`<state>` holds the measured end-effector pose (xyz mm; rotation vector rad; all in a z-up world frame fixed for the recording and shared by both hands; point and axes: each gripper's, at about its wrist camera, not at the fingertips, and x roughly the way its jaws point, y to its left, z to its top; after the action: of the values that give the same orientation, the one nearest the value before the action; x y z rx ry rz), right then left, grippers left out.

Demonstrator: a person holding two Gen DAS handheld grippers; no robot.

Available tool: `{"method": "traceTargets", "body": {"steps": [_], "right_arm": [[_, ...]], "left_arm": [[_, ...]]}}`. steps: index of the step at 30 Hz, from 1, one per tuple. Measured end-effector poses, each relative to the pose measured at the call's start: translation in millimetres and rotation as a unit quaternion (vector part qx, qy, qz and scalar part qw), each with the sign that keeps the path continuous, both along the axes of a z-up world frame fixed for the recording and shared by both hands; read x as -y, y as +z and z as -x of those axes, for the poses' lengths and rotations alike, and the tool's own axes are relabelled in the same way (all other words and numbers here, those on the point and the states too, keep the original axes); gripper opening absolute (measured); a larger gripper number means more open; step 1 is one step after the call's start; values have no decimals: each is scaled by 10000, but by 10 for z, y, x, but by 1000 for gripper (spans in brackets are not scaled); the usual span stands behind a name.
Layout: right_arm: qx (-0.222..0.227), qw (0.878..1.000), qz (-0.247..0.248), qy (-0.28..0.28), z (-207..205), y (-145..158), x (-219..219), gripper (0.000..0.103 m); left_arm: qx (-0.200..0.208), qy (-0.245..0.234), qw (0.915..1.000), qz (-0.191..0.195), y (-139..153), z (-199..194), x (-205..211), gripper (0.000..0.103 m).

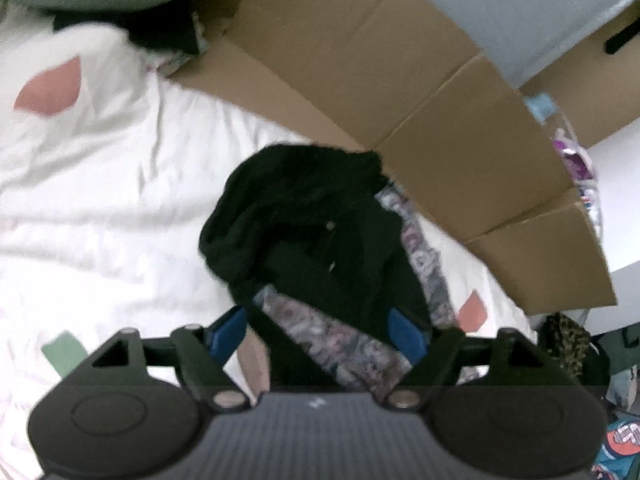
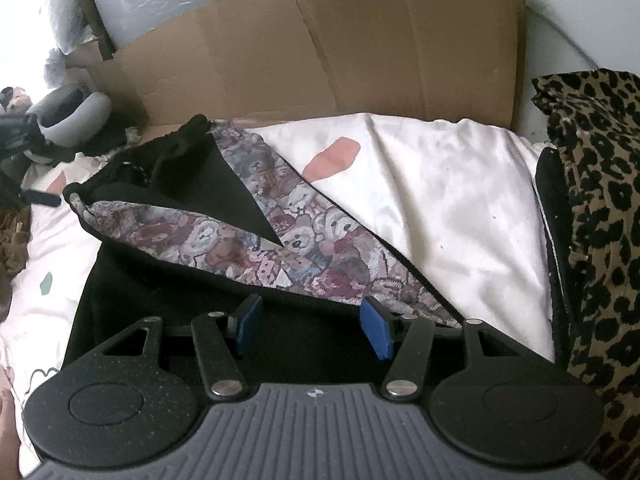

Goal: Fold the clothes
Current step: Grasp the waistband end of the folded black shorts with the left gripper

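White bedsheet (image 2: 440,208) backed by cardboard (image 2: 320,52). Black garment with bear-print lining (image 2: 224,240) seen bunched ahead of and between left gripper (image 1: 320,334) fingers, spread apart, nothing clamped. Right gripper (image 2: 312,326) fingers apart over black cloth; pinch cannot be told. Risk judged: only lining layer caught, fold skewed.

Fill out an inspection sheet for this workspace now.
Surface: white bedsheet with pink and green patches, wrinkled.
Job's things: black garment with teddy-bear print lining, crumpled, partly spread.
Clutter: leopard-print garment at the right edge; grey neck pillow at the far left.
Grippers: left gripper open, garment between its fingers; right gripper open above black fabric.
Cables: nothing seen.
Surroundings: flattened cardboard box standing behind the bed.
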<state>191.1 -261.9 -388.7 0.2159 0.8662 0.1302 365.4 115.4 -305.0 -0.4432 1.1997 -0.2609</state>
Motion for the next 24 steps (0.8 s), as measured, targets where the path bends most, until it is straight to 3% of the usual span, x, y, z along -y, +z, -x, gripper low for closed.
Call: {"method": "traceTargets", "body": {"steps": [7, 10, 12, 24], "right_arm": [[2, 10000, 42, -31, 23, -13, 25, 61], [-35, 9999, 124, -106, 27, -28, 58, 61], [-50, 9998, 161, -119, 29, -42, 74, 60], [-41, 9996, 162, -248, 92, -62, 145, 60]], "left_arm": [[80, 84, 9998, -141, -276, -15, 65, 77], [143, 57, 9999, -60, -269, -33, 81, 57], [168, 1, 9998, -53, -211, -65, 105, 36], [644, -284, 9975, -71, 210, -446, 463, 10]]}}
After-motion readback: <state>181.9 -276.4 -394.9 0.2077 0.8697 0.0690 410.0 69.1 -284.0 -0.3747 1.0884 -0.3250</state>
